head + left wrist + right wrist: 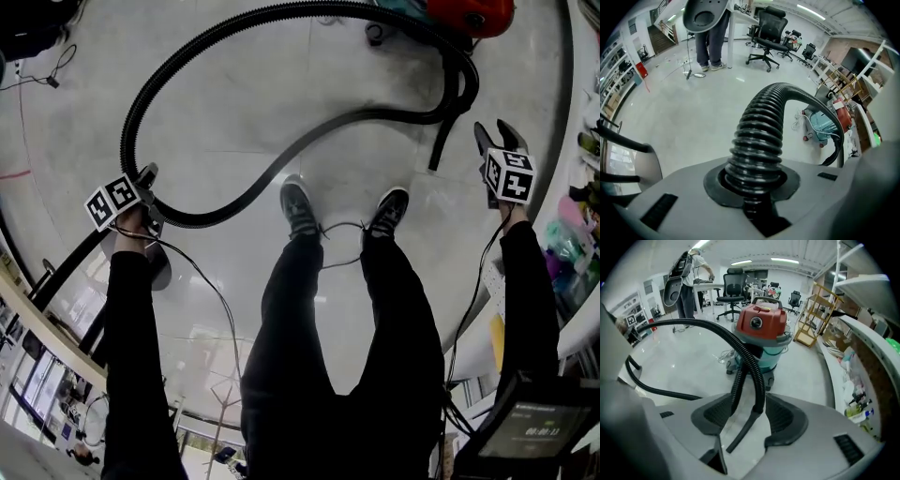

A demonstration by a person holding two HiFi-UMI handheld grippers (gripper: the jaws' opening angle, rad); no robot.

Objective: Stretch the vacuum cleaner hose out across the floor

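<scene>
A long black ribbed vacuum hose (234, 26) lies in a wide loop on the pale floor, running back to a red-topped vacuum cleaner (472, 13) at the far right. My left gripper (150, 181) is at the loop's left side, shut on the hose. In the left gripper view the hose (761, 136) rises from between the closed jaws of the left gripper (754, 190). My right gripper (496, 133) hangs open just right of the hose's rigid end tube (441, 145). In the right gripper view that end tube (743, 427) lies on the floor beyond the right gripper (752, 416), whose jaws stand apart and do not touch it.
My two shoes (298, 208) stand inside the loop. The vacuum cleaner (761, 324) stands close ahead, with a wooden shelf (818, 310) and a cluttered white counter (862, 348) to its right. A person (711, 42) and an office chair (768, 33) are farther off. A thin cable (202, 281) trails on the floor.
</scene>
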